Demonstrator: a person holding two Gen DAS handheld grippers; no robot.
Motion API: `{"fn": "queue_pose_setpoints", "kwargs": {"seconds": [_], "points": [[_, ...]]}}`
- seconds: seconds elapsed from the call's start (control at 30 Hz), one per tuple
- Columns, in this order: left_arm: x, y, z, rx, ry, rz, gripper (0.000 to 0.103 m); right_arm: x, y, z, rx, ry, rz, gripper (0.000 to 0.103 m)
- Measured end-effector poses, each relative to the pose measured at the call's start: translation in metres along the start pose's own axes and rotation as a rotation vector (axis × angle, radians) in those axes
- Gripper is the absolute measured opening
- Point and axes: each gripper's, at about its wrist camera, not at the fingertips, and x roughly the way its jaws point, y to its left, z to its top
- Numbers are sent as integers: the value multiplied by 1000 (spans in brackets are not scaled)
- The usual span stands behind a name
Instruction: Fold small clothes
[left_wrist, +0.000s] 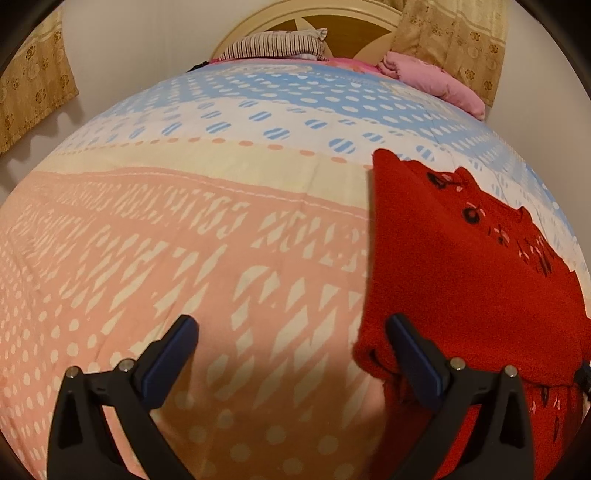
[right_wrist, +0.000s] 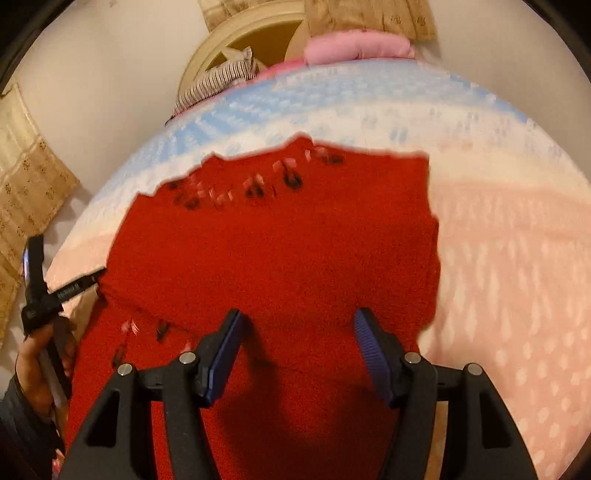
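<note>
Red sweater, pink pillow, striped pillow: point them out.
Red sweater (right_wrist: 273, 251): right wrist view, plain middle of the folded top layer.
Pink pillow (left_wrist: 436, 79): left wrist view, its upper face.
Striped pillow (left_wrist: 275, 45): left wrist view, its front side.

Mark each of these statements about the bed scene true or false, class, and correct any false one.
1. The red garment lies on a patterned bedspread. True.
2. The left gripper is clamped on the garment. False: its jaws are open, with one finger over the garment's edge.
3. The right gripper is open above the red fabric. True.
4. A green pillow sits at the head of the bed. False: a striped pillow and a pink bundle are there.
</note>
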Motion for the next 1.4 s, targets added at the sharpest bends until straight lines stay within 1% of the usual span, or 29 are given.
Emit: {"fn": "queue_pose_setpoints", "kwargs": {"seconds": [0.03,0.1,0.17,0.23,0.27,0.3,0.33,0.43,0.57,0.67,0.77,0.83,0.97,1.07,1.13,1.23,1.4], "points": [[0,0,-1,5,-4,2,103,-1,2,-2,-20,1,-5,63],[1,1,-1,2,-5,-5,103,-4,4,-7,-56,34,-37,63],[4,3,1,-12,6,-11,103,-3,6,-11,-98,33,-54,63],[3,2,1,-7,3,-3,103,1,6,-11,-104,36,-65,64],[2,2,0,-7,-2,2,103,2,6,-10,-101,36,-77,65],[0,2,-1,-7,-7,0,103,3,8,-9,-103,37,-85,70],[-2,3,-2,-8,-10,-5,103,4,11,-9,-111,37,-88,72],[-8,5,-3,-15,-18,-20,103,3,17,-16,-145,18,-113,72],[-17,6,-10,-6,-39,-40,103,-2,12,-17,-112,0,-89,72],[-23,4,-15,15,-35,-37,103,-4,10,-17,-101,-5,-71,72],[-31,-2,-22,54,-43,-22,103,-8,11,-18,-103,-15,-64,72],[-38,-6,-26,78,-66,-13,103,-11,11,-20,-96,-25,-58,72],[-50,-13,-33,120,-78,-26,103,-22,7,-24,-56,-59,-40,72],[-59,-20,-40,161,-81,-22,103,-32,8,-30,-54,-74,-42,72],[-63,-23,-44,178,-79,-28,103,-36,10,-35,-62,-70,-42,72],[-70,-28,-52,200,-85,-33,103,-37,9,-45,-51,-34,-34,72],[-71,-34,-66,238,-69,-27,103,-45,8,-56,-37,-46,-23,72]]}}
